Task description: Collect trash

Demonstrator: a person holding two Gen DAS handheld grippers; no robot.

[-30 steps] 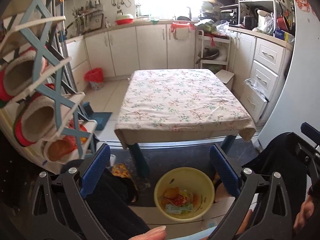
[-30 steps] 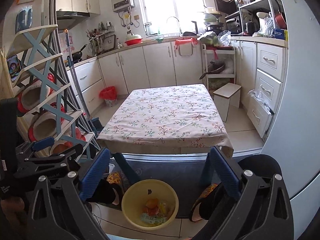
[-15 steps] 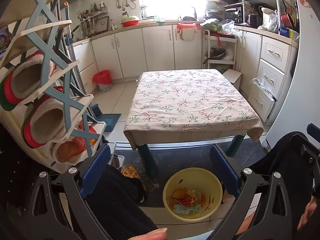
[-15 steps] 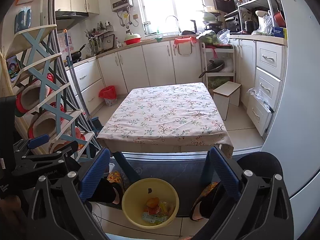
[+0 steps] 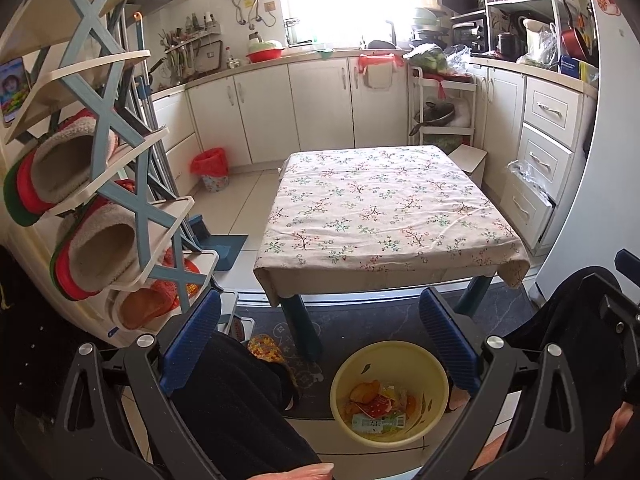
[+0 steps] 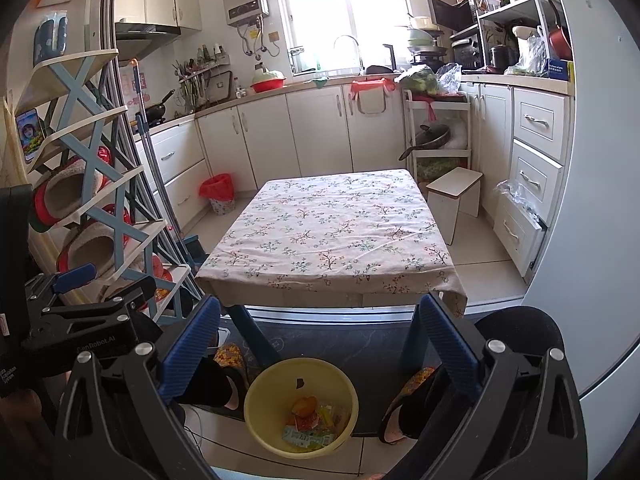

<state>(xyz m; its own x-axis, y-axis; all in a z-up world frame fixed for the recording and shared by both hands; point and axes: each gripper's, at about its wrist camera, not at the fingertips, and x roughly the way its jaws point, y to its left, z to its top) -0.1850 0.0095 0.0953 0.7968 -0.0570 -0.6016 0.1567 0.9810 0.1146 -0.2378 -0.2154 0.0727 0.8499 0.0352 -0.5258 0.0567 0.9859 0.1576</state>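
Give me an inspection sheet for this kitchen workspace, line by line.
Surface: table under a floral cloth, nothing seen on top.
Job's things: yellow bowl on the floor by the table, holding wrappers and food scraps.
Clutter: slippers on the shoe rack; dustpan on the floor.
Grippers: left tool open, empty; right tool open, empty.
Cables: thin wire on the floor beside the bowl.
Surroundings: red-lined bin, white stool, white cabinets, crowded counters.
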